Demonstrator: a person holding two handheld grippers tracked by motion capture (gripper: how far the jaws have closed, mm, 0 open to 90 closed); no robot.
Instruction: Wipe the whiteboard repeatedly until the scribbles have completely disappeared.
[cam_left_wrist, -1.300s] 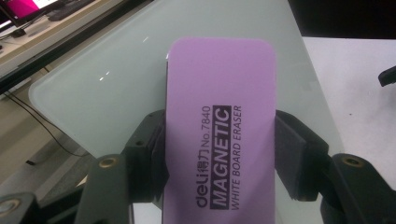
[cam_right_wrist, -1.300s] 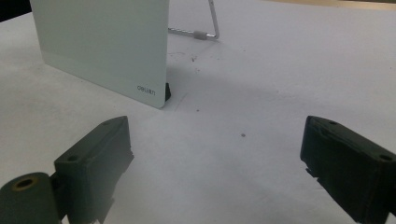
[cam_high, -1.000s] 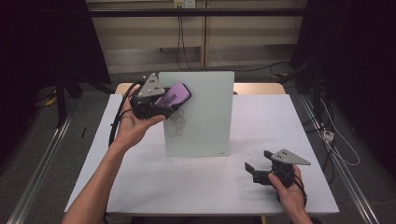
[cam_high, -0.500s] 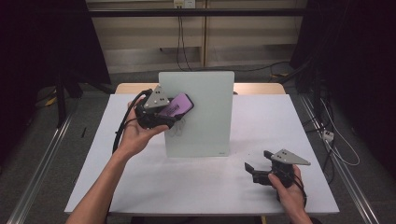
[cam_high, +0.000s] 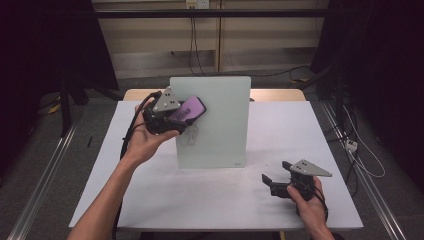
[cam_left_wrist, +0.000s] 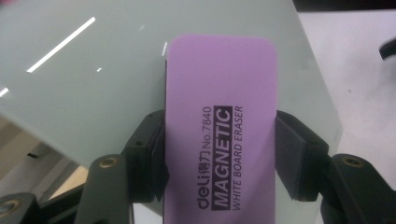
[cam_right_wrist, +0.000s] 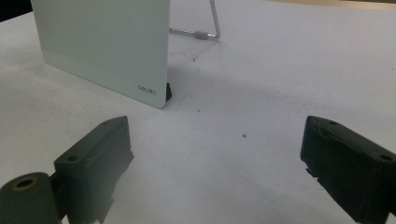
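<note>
Where the high view looks down on the white worktop (cam_high: 150, 200), a pale glass whiteboard (cam_high: 220, 125) stands upright near its middle, leaning slightly back. The left gripper (cam_high: 172, 122), held in the person's left hand (cam_high: 142, 142), is raised at the board's upper left edge with its fingers clamped on a purple whiteboard eraser (cam_high: 190, 110). The eraser lies tilted against the board's face, just above some faint pen scribbles (cam_high: 189, 137) on the glass. Well apart from this, near the front right of the worktop, the right gripper (cam_high: 277, 177) sits low in the person's right hand (cam_high: 310, 207), its fingers spread with nothing between them.

Seen from the left gripper view, the magnetic eraser (cam_left_wrist: 219, 135) rises between the two black fingers (cam_left_wrist: 149, 154), which press on its long sides. Its label reads "deli No.7840 MAGNETIC WHITE BOARD ERASER". Behind it is the glossy whiteboard (cam_left_wrist: 93, 79), with ceiling lights reflected as bright streaks.

Across the right gripper view, the fingers (cam_right_wrist: 93, 163) stand wide apart over bare worktop (cam_right_wrist: 233, 154). Farther off, the board's lower corner (cam_right_wrist: 107, 51) rests on the surface, marked "deli", with a small black foot (cam_right_wrist: 168, 90) under its corner and a wire stand (cam_right_wrist: 205, 28) behind it.
</note>
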